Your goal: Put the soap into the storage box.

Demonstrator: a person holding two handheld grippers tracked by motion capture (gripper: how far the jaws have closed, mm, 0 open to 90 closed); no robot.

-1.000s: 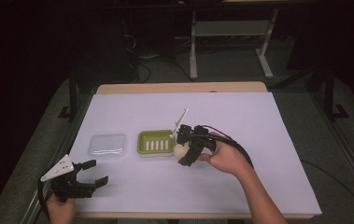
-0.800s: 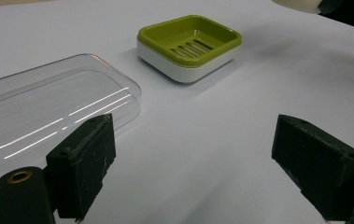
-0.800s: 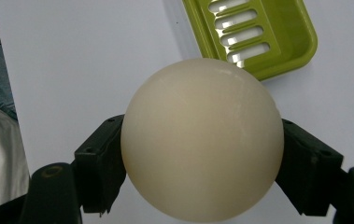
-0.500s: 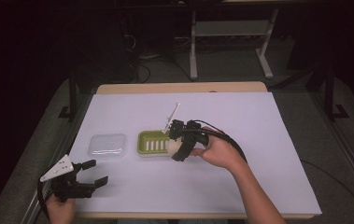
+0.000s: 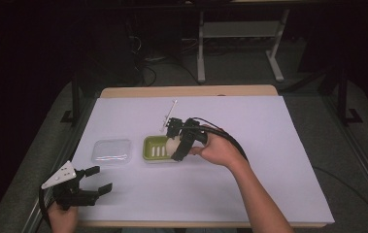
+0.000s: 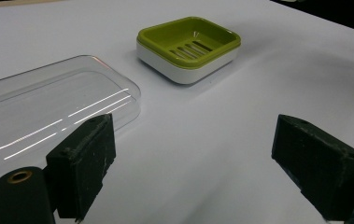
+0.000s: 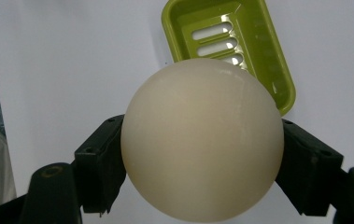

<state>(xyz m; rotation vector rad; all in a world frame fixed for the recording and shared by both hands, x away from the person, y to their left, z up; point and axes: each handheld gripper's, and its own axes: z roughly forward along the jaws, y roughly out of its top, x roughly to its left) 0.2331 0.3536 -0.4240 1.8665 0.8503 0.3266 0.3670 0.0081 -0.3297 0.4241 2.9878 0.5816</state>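
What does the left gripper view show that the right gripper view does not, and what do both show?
Left gripper view alone: a clear plastic lid lying on the white table cover, and the left tool with its jaws wide apart and nothing between them. Right gripper view alone: a cream ball gripped between the jaws of the right tool. Both: the green soap dish with its slotted bottom, nothing lying in it, standing on the white cover.

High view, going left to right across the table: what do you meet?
Left gripper, jaws apart, empty → clear plastic lid → green soap dish → right gripper clamping a cream round soap at the dish's right end.
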